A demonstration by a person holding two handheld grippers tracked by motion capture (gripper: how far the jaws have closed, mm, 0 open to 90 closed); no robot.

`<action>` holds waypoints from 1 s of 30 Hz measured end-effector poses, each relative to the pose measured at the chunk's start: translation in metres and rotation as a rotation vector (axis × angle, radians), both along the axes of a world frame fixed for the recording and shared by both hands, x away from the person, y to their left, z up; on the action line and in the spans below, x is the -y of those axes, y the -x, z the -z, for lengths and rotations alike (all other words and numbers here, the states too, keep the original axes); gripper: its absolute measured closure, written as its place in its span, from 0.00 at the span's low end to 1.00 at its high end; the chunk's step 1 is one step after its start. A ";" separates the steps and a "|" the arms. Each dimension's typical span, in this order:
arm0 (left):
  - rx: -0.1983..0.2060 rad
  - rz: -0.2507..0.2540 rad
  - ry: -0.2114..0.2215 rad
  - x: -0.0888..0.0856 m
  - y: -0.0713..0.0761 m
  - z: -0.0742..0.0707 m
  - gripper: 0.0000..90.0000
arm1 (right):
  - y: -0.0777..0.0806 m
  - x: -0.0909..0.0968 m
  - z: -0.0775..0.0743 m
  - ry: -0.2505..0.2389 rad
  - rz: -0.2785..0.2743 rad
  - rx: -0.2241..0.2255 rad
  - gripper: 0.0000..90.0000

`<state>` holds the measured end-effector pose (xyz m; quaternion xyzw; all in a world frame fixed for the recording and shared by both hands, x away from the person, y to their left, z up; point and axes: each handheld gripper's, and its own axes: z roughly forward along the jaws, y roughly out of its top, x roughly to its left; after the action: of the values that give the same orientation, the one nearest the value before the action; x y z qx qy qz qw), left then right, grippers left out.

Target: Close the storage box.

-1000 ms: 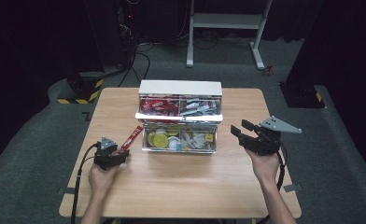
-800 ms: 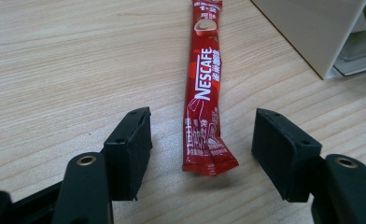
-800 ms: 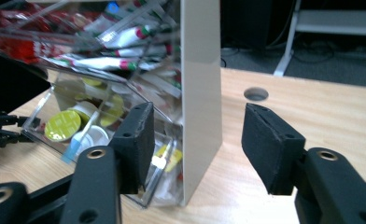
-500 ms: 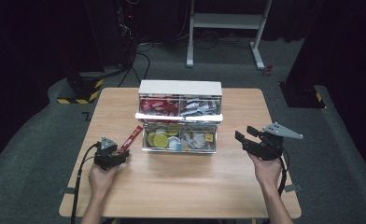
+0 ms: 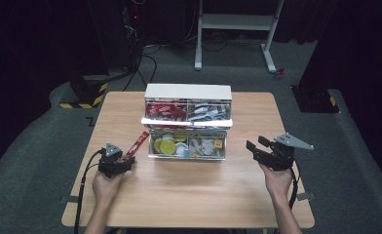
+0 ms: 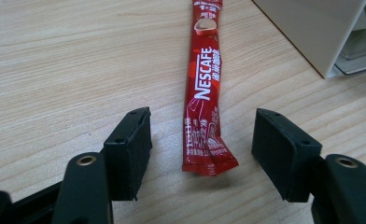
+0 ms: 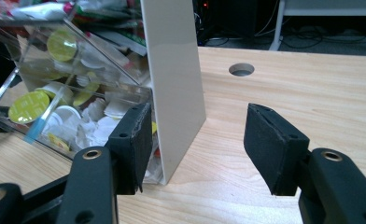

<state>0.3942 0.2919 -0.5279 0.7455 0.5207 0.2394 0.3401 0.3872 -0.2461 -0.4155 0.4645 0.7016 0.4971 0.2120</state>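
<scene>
A red Nescafé stick [image 6: 202, 88] lies flat on the wooden table, and its near end sits between the spread jaws of my left gripper [image 6: 203, 125], which is open and not touching it. From above, the stick [image 5: 140, 143] is just left of the white drawer box [image 5: 188, 91], with the left gripper [image 5: 128, 161] at its near end. The box's clear lower drawer [image 5: 187, 146] is tipped open and holds yellow-green and white capsules. The upper drawer holds red and silver packets. My right gripper [image 5: 256, 145] is open to the right of the box. Its jaws [image 7: 197, 126] frame the white side panel [image 7: 174, 79].
A round cable hole [image 7: 241, 69] is cut in the tabletop beyond the box's side. Bare wood [image 5: 189, 190] stretches between both hands and the near edge. Behind the table stand a white-legged frame [image 5: 238, 22] and a yellow-black striped base [image 5: 84, 95] on the dark floor.
The right gripper has drifted a little to the right and back toward the near edge, staying open. The left gripper and the stick have not moved.
</scene>
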 end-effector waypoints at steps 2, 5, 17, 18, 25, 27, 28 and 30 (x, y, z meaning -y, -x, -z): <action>-0.001 -0.001 0.000 0.000 0.000 0.000 0.42 | -0.001 0.001 0.006 0.000 0.006 -0.011 0.47; -0.001 -0.001 0.000 0.000 0.000 0.000 0.42 | -0.002 0.002 0.011 0.004 0.009 -0.024 0.47; -0.001 0.000 0.000 0.000 0.000 0.000 0.42 | 0.000 0.006 0.026 0.024 0.007 -0.071 0.49; -0.001 0.000 0.000 0.000 0.000 0.000 0.42 | -0.002 0.004 0.032 0.036 0.010 -0.090 0.49; 0.000 0.000 -0.001 0.000 0.000 0.000 0.41 | -0.008 0.005 0.045 0.044 0.035 -0.109 0.49; 0.000 0.000 -0.001 0.000 0.000 0.000 0.41 | -0.010 0.004 0.048 0.048 0.035 -0.117 0.49; -0.001 0.000 -0.002 0.000 0.000 0.000 0.41 | -0.010 0.003 0.049 0.057 0.036 -0.122 0.49; 0.000 0.000 -0.002 0.000 0.000 0.000 0.41 | -0.012 0.003 0.053 0.070 0.037 -0.128 0.49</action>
<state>0.3942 0.2916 -0.5279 0.7458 0.5206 0.2397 0.3394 0.3994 -0.2491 -0.4683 0.5006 0.7219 0.4374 0.1920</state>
